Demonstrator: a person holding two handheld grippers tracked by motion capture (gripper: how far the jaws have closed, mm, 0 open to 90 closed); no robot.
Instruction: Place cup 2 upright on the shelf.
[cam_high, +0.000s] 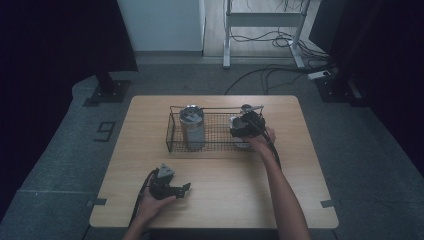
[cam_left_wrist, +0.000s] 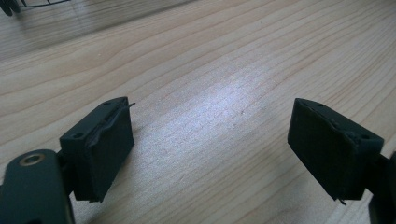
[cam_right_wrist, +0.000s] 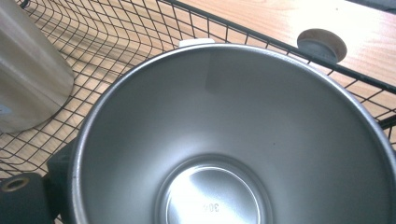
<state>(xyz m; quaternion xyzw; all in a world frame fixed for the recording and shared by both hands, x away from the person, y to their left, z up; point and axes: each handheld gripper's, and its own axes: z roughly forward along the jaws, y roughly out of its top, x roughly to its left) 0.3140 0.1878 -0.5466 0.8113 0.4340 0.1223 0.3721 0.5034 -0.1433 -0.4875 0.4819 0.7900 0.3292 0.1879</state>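
On the wooden table (cam_high: 220, 200) we list a wire basket (cam_high: 172, 131) holding a tall steel tumbler (cam_high: 192, 126) at left and, at right, an open steel cup (cam_right_wrist: 233, 140) seemingly clamped by the right gripper (cam_high: 239, 128), while the left gripper (cam_left_wrist: 210, 149), jaws apart and empty, rests near the front edge.
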